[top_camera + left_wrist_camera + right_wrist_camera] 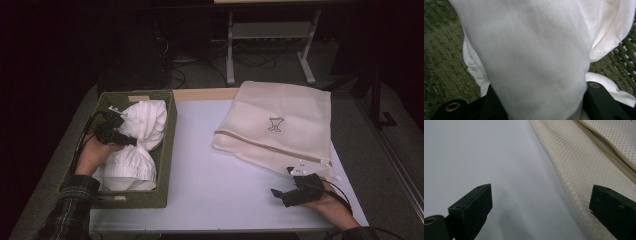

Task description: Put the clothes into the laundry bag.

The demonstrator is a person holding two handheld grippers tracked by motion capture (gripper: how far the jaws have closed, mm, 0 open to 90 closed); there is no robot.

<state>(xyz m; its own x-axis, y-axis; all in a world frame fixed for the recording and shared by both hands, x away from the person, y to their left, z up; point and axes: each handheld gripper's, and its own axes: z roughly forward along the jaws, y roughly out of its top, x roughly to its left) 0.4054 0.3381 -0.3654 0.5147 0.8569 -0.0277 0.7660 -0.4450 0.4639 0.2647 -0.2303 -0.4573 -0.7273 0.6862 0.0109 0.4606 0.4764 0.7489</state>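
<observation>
Step in hand, by judgement: lifting laundry out of the basket, to go into the mesh bag.

The left gripper point(131, 141) is inside the green woven rectangular basket point(169, 150) at the left of the worktop point(200, 165). Its fingers point(599, 96) are closed on a gathered waist of the white crumpled cloth garment point(142, 130), which bulges above and below the grip. In the left gripper view the cloth passes between the two black fingers, with the basket's weave behind it.

The right gripper point(280, 193) rests low at the front right of the worktop, just beside the near corner of the cream mesh zippered laundry bag point(285, 120). Its fingers point(474, 206) stand wide apart and hold nothing; the right gripper view shows one over bare worktop and the other at the bag's mesh edge.

Next move, by judgement: raise the garment above the basket wall, then carry it right. The right gripper would need to take the bag's zippered edge point(260, 142) and open it.

Room: the basket walls stand close around the cloth. The middle of the worktop lies open. The bag's far corner overhangs the worktop's back edge.
</observation>
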